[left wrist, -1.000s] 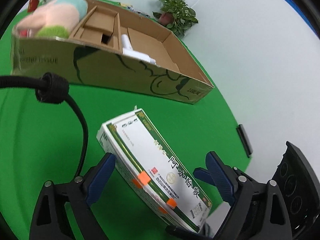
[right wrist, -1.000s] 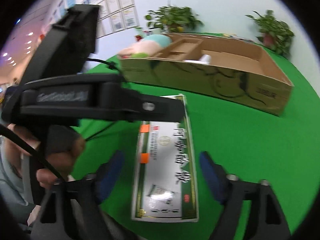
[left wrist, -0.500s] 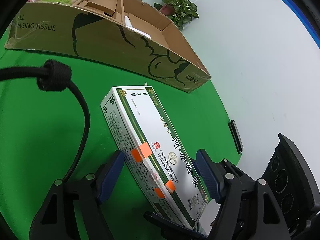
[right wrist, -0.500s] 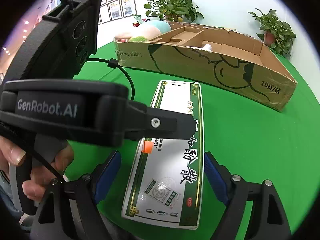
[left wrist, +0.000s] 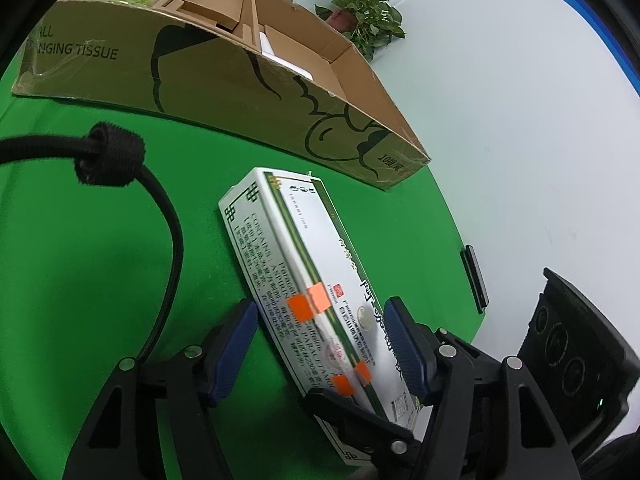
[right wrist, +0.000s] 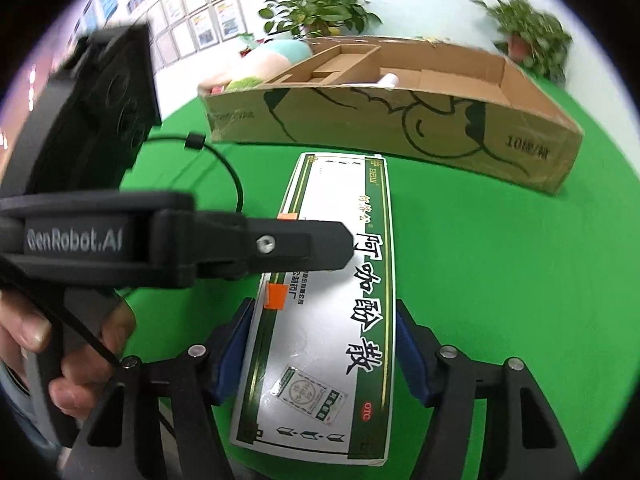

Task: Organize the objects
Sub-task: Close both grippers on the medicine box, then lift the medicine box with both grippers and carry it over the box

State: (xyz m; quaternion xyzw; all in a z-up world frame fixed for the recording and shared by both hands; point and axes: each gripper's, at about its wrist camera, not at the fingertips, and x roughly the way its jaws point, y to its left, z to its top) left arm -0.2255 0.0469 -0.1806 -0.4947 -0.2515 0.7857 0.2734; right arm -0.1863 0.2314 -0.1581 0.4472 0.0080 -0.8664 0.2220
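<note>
A long white and green medicine box (left wrist: pixel 296 264) with orange stickers lies on the green table, also in the right wrist view (right wrist: pixel 332 304). My left gripper (left wrist: pixel 320 348) straddles its near part, blue pads close to its sides. My right gripper (right wrist: pixel 324 352) straddles the box's near end, pads at its long edges. The left gripper's body (right wrist: pixel 120 240) crosses over the box in the right wrist view. A long open cardboard box (left wrist: pixel 224 92) stands beyond it, also in the right wrist view (right wrist: pixel 400 128).
The cardboard box holds a plush toy (right wrist: pixel 276 56), cardboard dividers (left wrist: pixel 224 12) and a white item (right wrist: pixel 388 79). Potted plants (right wrist: pixel 316 12) stand behind it. A black cable (left wrist: pixel 120 168) hangs at the left. The table edge (left wrist: pixel 452 224) runs at the right.
Both grippers have closed in around the medicine box, and the box has come down to lie flat on the table. The cardboard box looks nearer.
</note>
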